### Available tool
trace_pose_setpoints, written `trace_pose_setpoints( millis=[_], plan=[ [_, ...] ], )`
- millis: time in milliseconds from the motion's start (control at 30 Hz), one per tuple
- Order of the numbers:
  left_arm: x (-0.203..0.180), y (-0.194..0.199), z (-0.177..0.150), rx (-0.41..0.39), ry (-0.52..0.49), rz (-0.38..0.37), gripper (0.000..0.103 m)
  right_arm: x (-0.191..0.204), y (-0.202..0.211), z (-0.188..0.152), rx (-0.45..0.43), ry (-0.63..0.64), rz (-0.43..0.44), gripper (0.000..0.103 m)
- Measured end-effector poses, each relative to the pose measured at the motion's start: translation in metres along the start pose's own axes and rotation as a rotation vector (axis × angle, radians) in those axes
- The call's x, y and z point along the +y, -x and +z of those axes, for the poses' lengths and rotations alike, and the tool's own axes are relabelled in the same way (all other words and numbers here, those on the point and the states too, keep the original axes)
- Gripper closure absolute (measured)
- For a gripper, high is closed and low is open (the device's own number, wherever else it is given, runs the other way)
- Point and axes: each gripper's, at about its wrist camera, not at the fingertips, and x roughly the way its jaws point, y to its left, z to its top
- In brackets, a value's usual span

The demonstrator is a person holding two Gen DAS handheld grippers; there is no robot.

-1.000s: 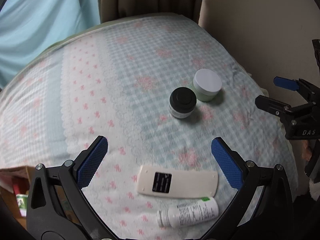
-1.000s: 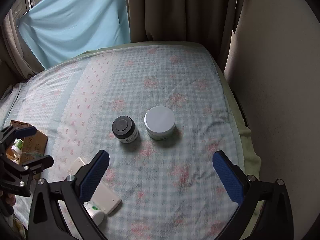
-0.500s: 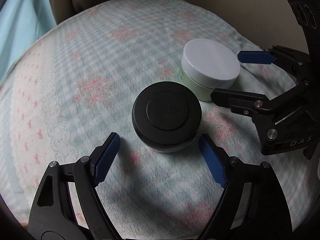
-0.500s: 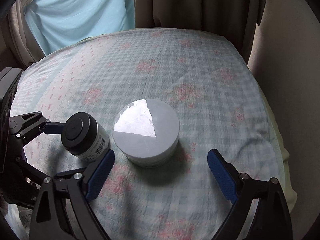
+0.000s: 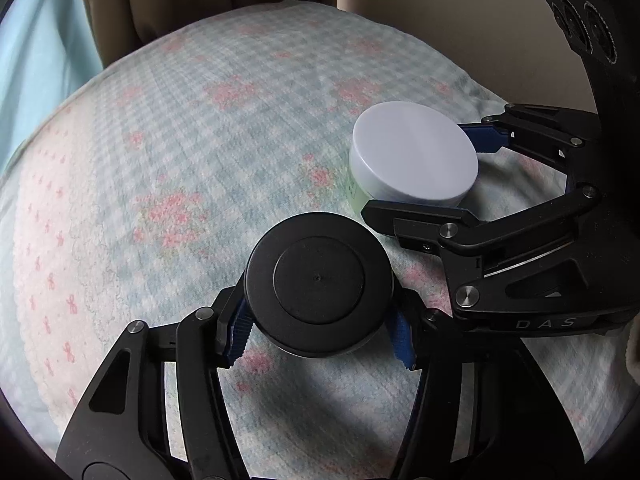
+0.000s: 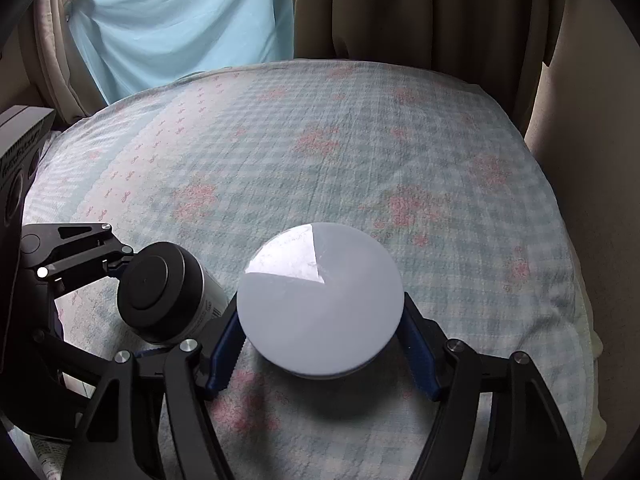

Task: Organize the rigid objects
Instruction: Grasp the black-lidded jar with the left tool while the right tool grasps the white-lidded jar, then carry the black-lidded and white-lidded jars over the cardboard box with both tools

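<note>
Black-lidded jar (image 5: pixel 318 290), lower centre, and white-lidded jar (image 6: pixel 320 300) sit between closing hand-held grippers, left (image 5: pixel 320 330) and right (image 6: pixel 320 350); soft bedspread (image 5: pixel 180 160) risks tipping either, neighbouring fingers clashing.

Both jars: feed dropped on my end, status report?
Left gripper closing around black-lidded jar. Right gripper closing around white-lidded jar. Both jars on the bedspread, nothing blocking.

A bed (image 6: pixel 360 140) with a checked, pink-flowered cover fills the room's corner. Brown curtains (image 6: pixel 420 12) and a blue sheet (image 6: pixel 180 20) hang behind; a beige wall (image 5: pixel 440 20) flanks it.
</note>
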Motion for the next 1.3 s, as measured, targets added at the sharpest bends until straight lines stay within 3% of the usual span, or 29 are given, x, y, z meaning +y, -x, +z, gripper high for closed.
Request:
trace_pose_setpoints(
  millis=[367,633,933,1300],
  plan=[
    [0.003,0.006,-0.001,0.013,0.015,0.000,0.050,0.000,0.005,-0.003,0.000,-0.016,0.005,0.037],
    [0.005,0.042,-0.008,0.006,0.052,0.006,0.050,0.000,0.036,0.005,-0.012,-0.083,0.002,0.037],
    [0.015,0.154,-0.010,-0.042,0.161,0.024,0.050,0.018,0.115,0.035,-0.038,-0.170,0.022,0.037],
    [0.062,0.315,-0.050,-0.084,0.366,0.115,0.050,0.119,0.228,0.068,-0.030,-0.101,0.089,0.037]
  ],
)
